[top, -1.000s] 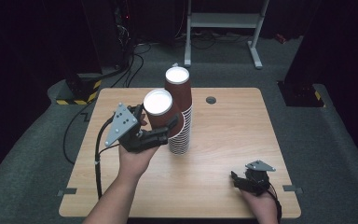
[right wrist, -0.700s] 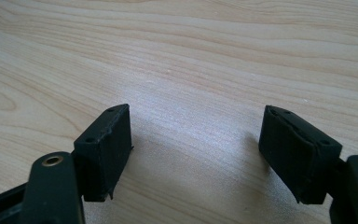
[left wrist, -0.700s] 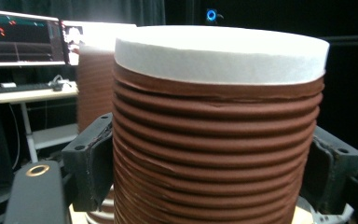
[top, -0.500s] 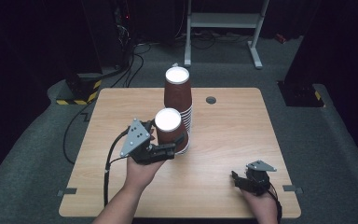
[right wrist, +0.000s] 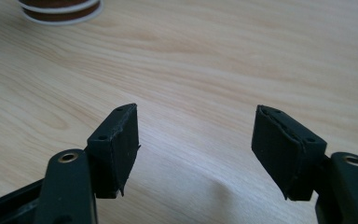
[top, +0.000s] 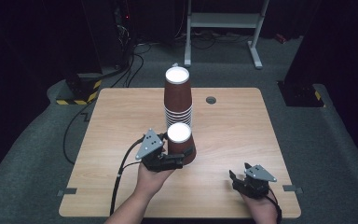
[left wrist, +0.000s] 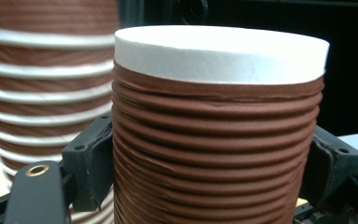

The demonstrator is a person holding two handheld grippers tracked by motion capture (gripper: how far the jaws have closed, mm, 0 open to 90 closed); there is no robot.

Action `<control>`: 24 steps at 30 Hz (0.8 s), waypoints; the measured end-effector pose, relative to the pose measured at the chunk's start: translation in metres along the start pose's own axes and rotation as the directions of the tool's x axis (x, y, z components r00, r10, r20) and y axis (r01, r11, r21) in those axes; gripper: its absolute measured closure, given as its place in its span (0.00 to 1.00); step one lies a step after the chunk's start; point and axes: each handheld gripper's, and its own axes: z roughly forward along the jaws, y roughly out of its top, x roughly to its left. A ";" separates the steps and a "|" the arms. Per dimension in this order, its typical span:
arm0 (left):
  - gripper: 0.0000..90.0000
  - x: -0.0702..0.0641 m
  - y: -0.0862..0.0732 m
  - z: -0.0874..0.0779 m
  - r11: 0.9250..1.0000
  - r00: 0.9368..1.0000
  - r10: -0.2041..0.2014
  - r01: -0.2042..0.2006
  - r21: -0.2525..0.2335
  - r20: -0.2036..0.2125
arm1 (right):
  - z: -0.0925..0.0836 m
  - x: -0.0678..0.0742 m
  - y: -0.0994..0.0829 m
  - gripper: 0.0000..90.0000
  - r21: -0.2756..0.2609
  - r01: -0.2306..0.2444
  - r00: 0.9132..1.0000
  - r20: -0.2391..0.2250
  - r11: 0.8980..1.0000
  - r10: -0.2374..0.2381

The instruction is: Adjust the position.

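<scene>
Lowered from beside the stack of ribbed brown paper cups (top: 178,100), the left gripper (top: 181,158) pinches one upturned cup (top: 180,142) just above the table (top: 233,126), so setting down and releasing comes next, while the right gripper (top: 242,179), spread and empty, has just been narrowing.

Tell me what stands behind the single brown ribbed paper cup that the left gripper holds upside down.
Behind the single brown ribbed paper cup stands a tall stack of brown paper cups, also upside down, on the wooden table. The held cup covers the stack's lowest rims, so its base is hidden.
</scene>
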 end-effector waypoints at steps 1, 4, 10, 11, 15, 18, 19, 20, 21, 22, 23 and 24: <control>0.21 0.000 0.000 0.000 1.000 1.000 0.000 0.000 0.000 0.000 | 0.000 0.000 0.000 0.35 0.000 0.000 1.000 0.000 1.000 0.000; 0.21 0.000 -0.009 0.009 0.999 0.998 -0.044 0.043 0.032 0.036 | -0.007 0.010 0.004 0.36 -0.078 -0.002 0.999 -0.036 0.997 -0.001; 0.21 -0.007 -0.026 0.029 0.988 0.986 -0.124 0.113 0.101 0.109 | -0.015 0.021 0.009 0.36 -0.174 -0.002 0.997 -0.081 0.985 -0.012; 0.21 -0.007 -0.026 0.029 0.988 0.986 -0.124 0.113 0.101 0.109 | -0.015 0.021 0.009 0.36 -0.174 -0.002 0.997 -0.081 0.985 -0.012; 0.21 -0.011 -0.031 0.037 0.982 0.977 -0.158 0.141 0.125 0.142 | -0.021 0.030 0.009 0.36 -0.232 0.011 0.996 -0.083 0.973 -0.032; 0.21 -0.012 -0.032 0.040 0.979 0.970 -0.181 0.162 0.126 0.160 | -0.023 0.037 0.010 0.37 -0.264 0.013 0.995 -0.095 0.965 -0.040; 0.21 -0.013 -0.031 0.041 0.978 0.969 -0.187 0.169 0.123 0.161 | -0.023 0.039 0.010 0.37 -0.266 0.011 0.994 -0.104 0.964 -0.040; 0.21 -0.012 -0.030 0.042 0.975 0.964 -0.204 0.185 0.120 0.171 | -0.023 0.042 0.010 0.38 -0.270 0.003 0.993 -0.114 0.963 -0.035; 0.21 -0.012 -0.030 0.042 0.975 0.964 -0.204 0.185 0.120 0.171 | -0.022 0.043 0.010 0.38 -0.277 0.003 0.993 -0.115 0.961 -0.036; 0.21 -0.012 -0.028 0.043 0.974 0.961 -0.212 0.193 0.121 0.175 | -0.022 0.043 0.010 0.38 -0.277 0.003 0.993 -0.115 0.961 -0.036; 0.21 -0.013 -0.027 0.043 0.974 0.961 -0.213 0.194 0.120 0.177 | -0.024 0.046 0.010 0.40 -0.303 0.003 0.993 -0.115 0.953 -0.040; 0.21 -0.013 -0.026 0.043 0.972 0.959 -0.219 0.200 0.120 0.179 | -0.024 0.046 0.010 0.40 -0.303 0.003 0.993 -0.115 0.953 -0.040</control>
